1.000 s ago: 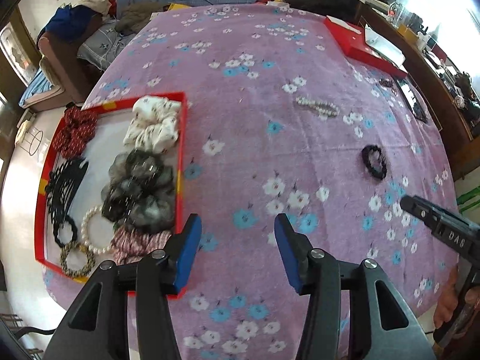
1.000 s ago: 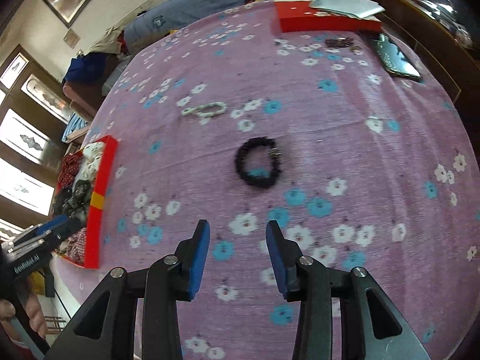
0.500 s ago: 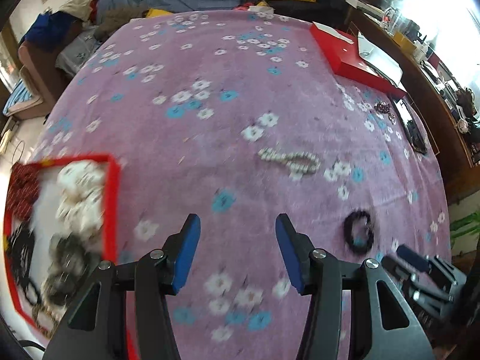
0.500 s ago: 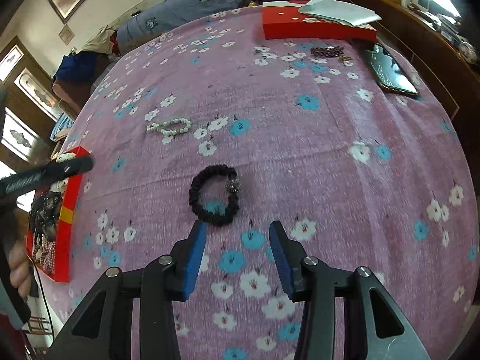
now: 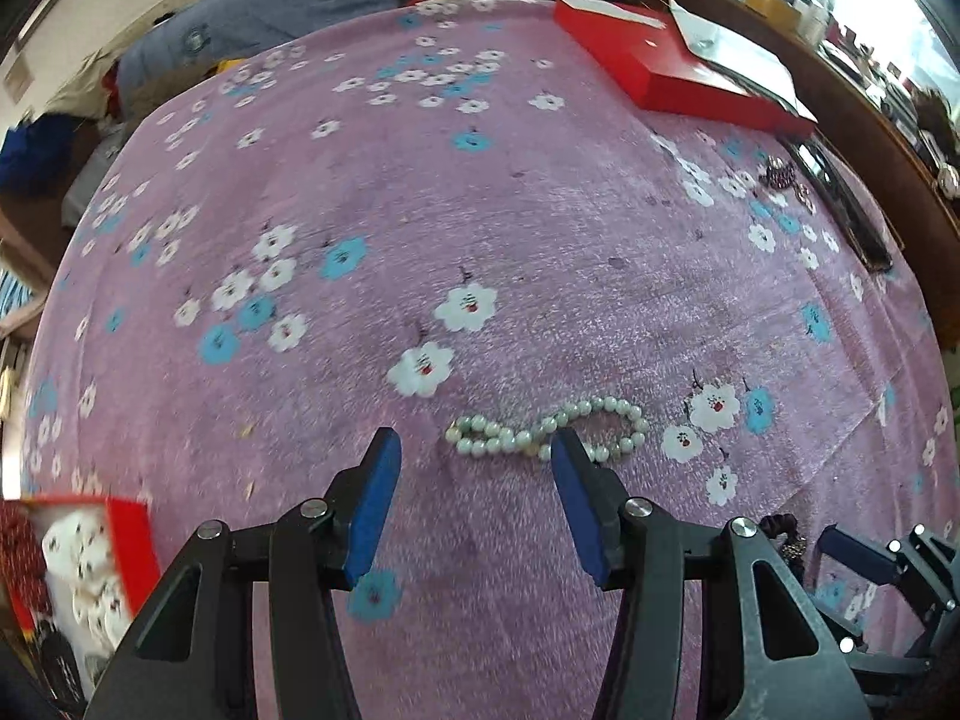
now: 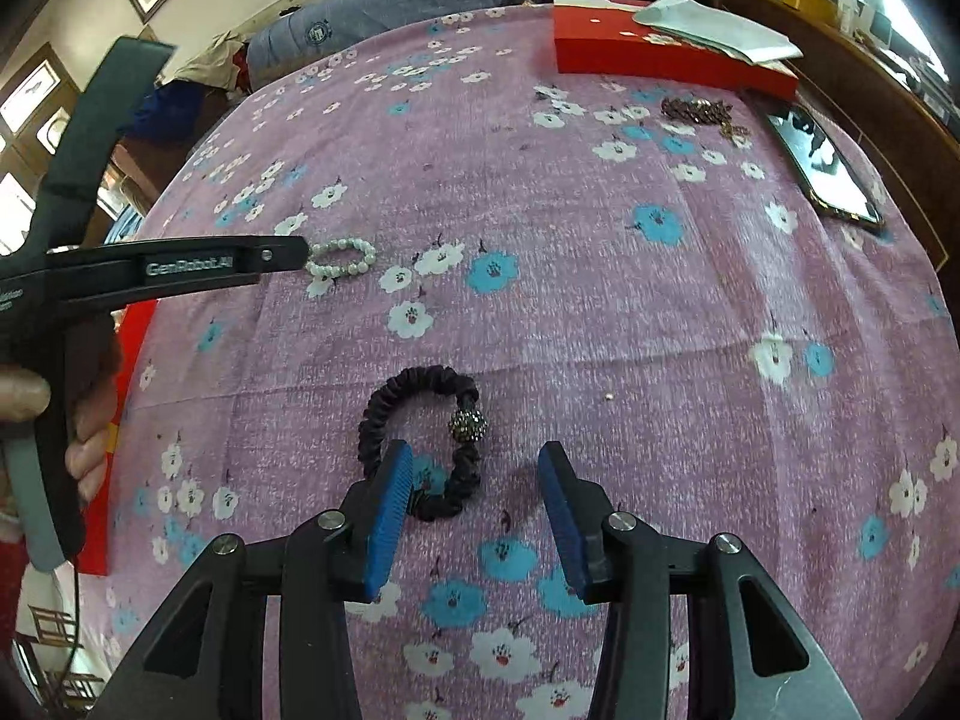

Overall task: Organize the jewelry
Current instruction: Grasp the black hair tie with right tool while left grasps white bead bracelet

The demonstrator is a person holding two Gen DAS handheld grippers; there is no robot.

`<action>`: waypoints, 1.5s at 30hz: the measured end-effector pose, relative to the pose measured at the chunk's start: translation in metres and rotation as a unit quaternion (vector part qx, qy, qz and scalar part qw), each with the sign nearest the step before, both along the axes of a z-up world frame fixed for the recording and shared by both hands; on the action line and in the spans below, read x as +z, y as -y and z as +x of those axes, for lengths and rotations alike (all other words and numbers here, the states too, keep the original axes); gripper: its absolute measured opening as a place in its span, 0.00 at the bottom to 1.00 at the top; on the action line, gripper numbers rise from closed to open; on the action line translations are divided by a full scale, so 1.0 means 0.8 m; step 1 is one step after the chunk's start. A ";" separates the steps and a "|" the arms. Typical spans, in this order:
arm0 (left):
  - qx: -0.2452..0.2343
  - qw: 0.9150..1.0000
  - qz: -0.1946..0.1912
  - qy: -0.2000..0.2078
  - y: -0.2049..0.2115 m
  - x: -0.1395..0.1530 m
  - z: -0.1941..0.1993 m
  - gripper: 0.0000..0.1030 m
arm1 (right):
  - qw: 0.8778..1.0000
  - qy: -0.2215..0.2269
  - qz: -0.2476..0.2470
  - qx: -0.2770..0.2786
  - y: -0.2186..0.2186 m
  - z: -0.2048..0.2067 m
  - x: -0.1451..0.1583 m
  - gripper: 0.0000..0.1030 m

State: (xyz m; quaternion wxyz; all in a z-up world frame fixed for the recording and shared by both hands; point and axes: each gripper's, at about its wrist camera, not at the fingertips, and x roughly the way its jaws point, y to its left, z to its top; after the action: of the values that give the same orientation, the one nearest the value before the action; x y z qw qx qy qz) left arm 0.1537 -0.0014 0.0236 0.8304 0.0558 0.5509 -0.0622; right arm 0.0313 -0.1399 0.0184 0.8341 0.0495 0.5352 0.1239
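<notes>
The left tongs [image 5: 474, 477] hang spread apart with nothing between the blue pads, tipped down over the purple flowered cloth [image 5: 480, 210] that covers the desk. A white pearl bracelet [image 5: 549, 432], twisted into a figure eight, lies on the cloth just ahead of them; the right-hand pad covers part of one loop, so I cannot tell whether it touches the beads.

The right tongs [image 6: 474, 477] are also apart; their jaws have just been opening. The black ruffled fabric hair tie with a sparkly bead [image 6: 420, 438] lies flat on the cloth, its near end reaching in between the pads, its left edge hidden behind the left pad. Neither pad presses it.

At the lower left of the left view, a red-rimmed tray [image 5: 129, 534] is cut off by the frame and blurred; pale and dark red fabric pieces show inside, nothing clearer. Farther back lie a flat red box [image 6: 660, 57], a dark phone [image 6: 822, 162] and a small tangle of dark beads [image 6: 699, 111], too small to read. A hand [image 6: 72, 414] grips the left handle at the edge.
</notes>
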 end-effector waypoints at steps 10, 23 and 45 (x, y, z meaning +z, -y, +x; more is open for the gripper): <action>-0.061 0.998 -0.003 -0.021 0.021 -0.011 -0.009 0.32 | 1.000 0.015 -0.020 0.010 -0.010 0.004 -0.001 0.39; -0.038 0.997 -0.063 -0.029 0.007 0.006 -0.044 0.00 | 1.000 0.006 0.014 0.007 -0.008 -0.008 0.017 0.11; -0.091 0.991 -0.095 -0.034 0.061 -0.004 0.004 0.19 | 0.999 -0.031 0.035 -0.018 0.018 -0.046 -0.002 0.12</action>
State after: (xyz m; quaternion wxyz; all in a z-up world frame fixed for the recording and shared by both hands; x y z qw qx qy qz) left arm 0.1573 -0.0506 0.0204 0.8038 0.0246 0.5627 -0.1915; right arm -0.0056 -0.1539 0.0168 0.8168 0.0925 0.5553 0.1261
